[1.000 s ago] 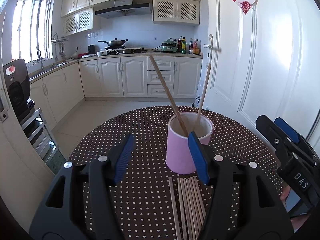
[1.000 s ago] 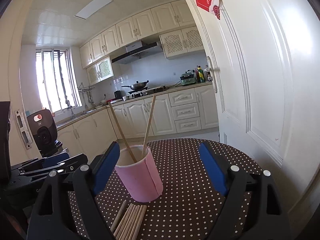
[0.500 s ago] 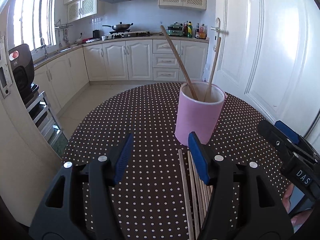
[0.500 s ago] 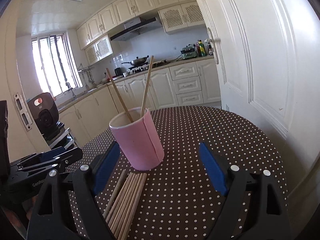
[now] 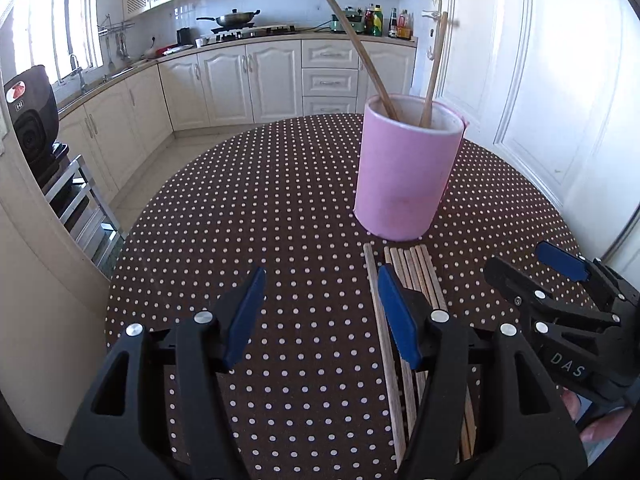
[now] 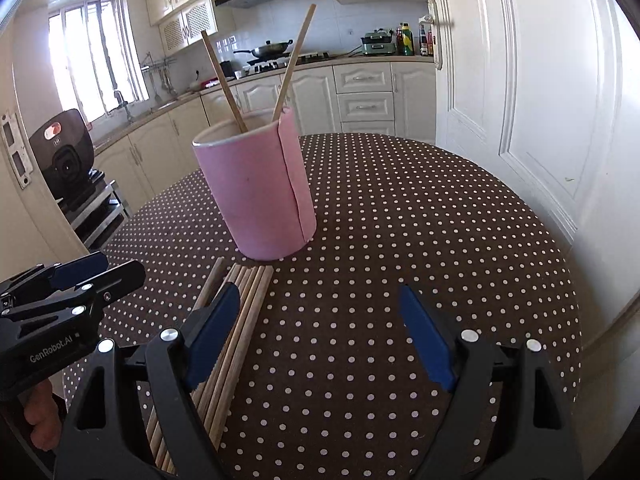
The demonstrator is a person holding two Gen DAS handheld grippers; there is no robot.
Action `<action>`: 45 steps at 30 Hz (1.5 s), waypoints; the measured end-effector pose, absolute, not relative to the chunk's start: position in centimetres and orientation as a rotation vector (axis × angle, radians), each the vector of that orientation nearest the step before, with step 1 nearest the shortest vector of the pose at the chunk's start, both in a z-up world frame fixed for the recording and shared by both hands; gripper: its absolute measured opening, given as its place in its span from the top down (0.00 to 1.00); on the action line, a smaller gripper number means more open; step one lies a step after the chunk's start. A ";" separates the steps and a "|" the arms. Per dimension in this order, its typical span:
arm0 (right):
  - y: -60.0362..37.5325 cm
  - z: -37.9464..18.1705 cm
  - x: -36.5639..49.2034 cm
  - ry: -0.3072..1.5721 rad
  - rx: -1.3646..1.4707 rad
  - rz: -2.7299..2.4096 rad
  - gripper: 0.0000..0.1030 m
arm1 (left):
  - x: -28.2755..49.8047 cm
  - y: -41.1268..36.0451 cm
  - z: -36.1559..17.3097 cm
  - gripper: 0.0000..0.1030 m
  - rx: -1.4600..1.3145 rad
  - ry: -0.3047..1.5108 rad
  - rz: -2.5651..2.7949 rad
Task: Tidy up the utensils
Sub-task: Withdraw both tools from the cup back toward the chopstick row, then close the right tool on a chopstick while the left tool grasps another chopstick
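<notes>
A pink cylindrical holder (image 5: 406, 172) stands upright on the round dotted table (image 5: 260, 208), with two wooden chopsticks (image 5: 360, 52) leaning inside it. Several more chopsticks (image 5: 416, 276) lie side by side on the table in front of the holder. My left gripper (image 5: 322, 316) is open and empty, low over the table, its right finger over the chopstick bundle. My right gripper (image 6: 320, 336) is open and empty; its left finger is over the same bundle (image 6: 244, 300). The holder also shows in the right wrist view (image 6: 260, 188). Each gripper shows in the other's view.
The table (image 6: 420, 220) is covered with a brown cloth with white dots. A white door (image 5: 540, 80) stands close on the right. Kitchen cabinets (image 5: 248, 76) and a counter line the back wall. A black appliance (image 5: 32, 116) sits on a rack at left.
Both grippers have dropped lower and tilted down toward the table. The holder and the lying chopsticks now sit higher in both views. Both grippers stayed open.
</notes>
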State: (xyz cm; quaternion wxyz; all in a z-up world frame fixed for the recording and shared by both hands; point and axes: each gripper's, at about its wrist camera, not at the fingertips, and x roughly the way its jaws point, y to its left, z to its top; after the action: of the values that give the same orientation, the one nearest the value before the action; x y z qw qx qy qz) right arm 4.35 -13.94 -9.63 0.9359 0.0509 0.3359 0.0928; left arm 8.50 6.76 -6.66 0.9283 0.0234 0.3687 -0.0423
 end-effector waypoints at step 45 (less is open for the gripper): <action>-8.2 -11.2 6.1 0.915 -0.110 0.064 0.25 | 8.2 9.3 -9.3 0.39 -0.041 0.867 -0.185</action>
State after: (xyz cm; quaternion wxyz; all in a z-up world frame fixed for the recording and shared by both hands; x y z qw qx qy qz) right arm 6.06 -8.18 -11.19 0.8951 -0.0529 0.4416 0.0307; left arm 8.18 9.28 -9.31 0.9031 -0.0199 0.4195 -0.0895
